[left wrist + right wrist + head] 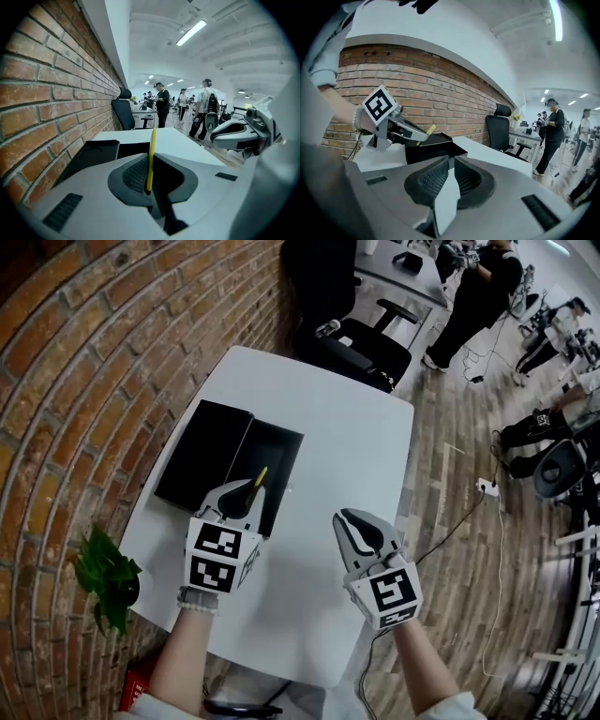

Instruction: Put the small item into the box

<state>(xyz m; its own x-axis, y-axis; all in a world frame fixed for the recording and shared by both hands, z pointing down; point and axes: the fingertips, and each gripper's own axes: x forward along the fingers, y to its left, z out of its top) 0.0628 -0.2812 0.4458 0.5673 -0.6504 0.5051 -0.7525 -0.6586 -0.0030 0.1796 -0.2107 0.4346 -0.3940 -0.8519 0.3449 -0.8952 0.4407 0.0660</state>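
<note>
Clamped by its lower end in the jaws of the left gripper (242, 495), just above the open black rectangular box (291, 463) near the tabletop's left edge: thin yellow stick (259, 477), probably light, stiff and slippery; right gripper (356, 521) jaws together, empty.

The right claw (450, 161) fills the lower middle of the frame, its dark ribbed jaws pressed together at their tips with nothing between them. Left of centre, the left claw (423, 135) reaches in from the left, its marker cube tilted above it and a wrist behind. A small yellow item (430, 128) is pinched in its jaws, sticking up and to the right just over the near edge of the black box (436, 149). The box sits on the white table (487, 157). A brick wall (440, 93) runs behind. A black office chair (500, 131) stands right of centre, and a person (551, 136) stands at the right edge.
</note>
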